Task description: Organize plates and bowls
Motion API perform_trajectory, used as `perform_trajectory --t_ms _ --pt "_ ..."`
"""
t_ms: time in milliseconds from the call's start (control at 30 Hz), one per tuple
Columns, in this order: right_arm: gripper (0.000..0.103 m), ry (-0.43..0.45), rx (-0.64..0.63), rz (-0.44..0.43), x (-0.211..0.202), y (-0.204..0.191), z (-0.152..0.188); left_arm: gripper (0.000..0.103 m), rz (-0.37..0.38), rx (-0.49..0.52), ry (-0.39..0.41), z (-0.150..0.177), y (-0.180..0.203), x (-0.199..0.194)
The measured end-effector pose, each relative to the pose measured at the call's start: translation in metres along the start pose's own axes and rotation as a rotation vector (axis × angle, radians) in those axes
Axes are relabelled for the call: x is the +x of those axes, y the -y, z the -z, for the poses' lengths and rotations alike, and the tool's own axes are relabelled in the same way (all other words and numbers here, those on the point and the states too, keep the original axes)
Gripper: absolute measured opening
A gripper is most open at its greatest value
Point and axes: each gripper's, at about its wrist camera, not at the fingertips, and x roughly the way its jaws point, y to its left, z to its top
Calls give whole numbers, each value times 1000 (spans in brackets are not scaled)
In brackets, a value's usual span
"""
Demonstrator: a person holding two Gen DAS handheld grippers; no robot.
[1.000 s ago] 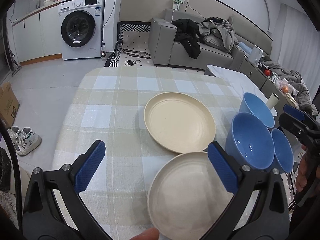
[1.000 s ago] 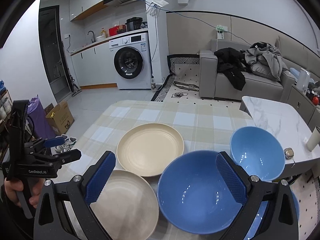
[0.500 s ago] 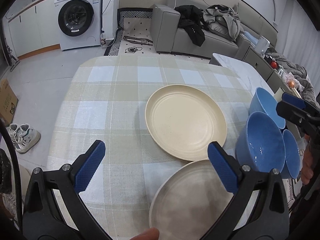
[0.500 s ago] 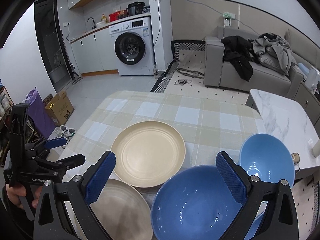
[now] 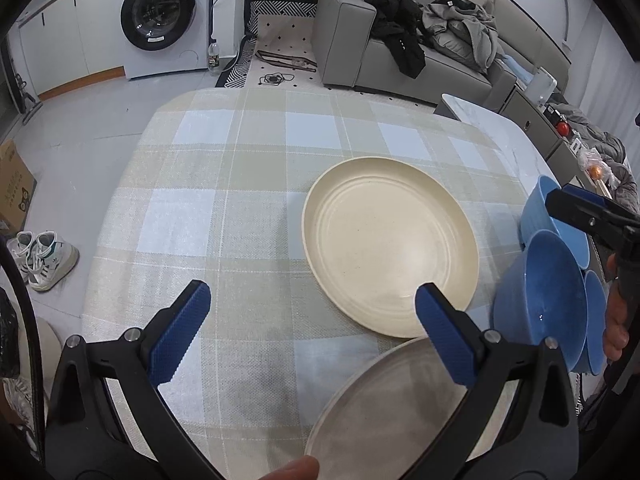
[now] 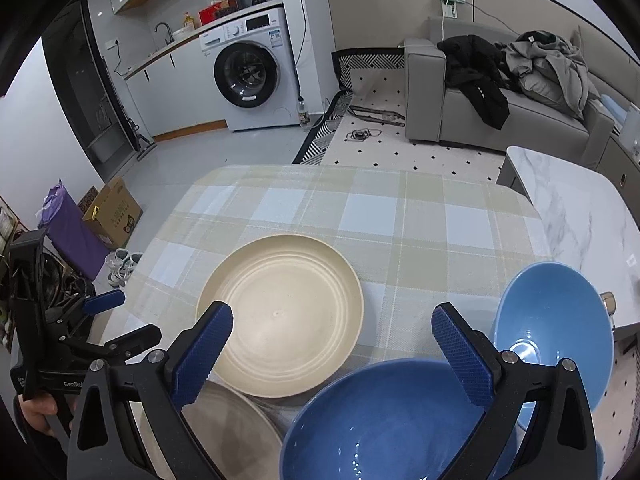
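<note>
The far plate (image 5: 390, 244) lies on the tabletop (image 5: 224, 200), right of centre. The near plate (image 5: 384, 404) lies before it at the tabletop's near edge, the rims close together. Three bowls stand right of the plates: the middle bowl (image 5: 548, 300), the far bowl (image 5: 552, 216) behind it, and the near bowl (image 5: 598, 320) beside it, mostly hidden.

We read one marking with confidence: white lettering "GenRob…", cut off by the frame, on the black body of the left hand-held gripper (image 6: 102, 322). Print on the washing machine (image 6: 248, 80) and cardboard box (image 6: 114, 210) is too small to read.
</note>
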Motion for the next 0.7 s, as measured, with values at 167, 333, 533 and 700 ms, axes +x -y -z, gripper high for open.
perform_trajectory --t_ms 167,333,533,700 --pt "102 -42 -16 8 19 2 -1 102 -1 -10 -16 -3 -1 15" --pt "100 -96 -30 3 38 3 -2 102 -5 -20 -36 -7 -1 29" --pt "97 -162 -39 7 61 5 -3 101 11 -24 -62 -9 -2 46" --pt "90 -209 -29 0 78 10 -2 100 14 -11 -80 -9 1 59"
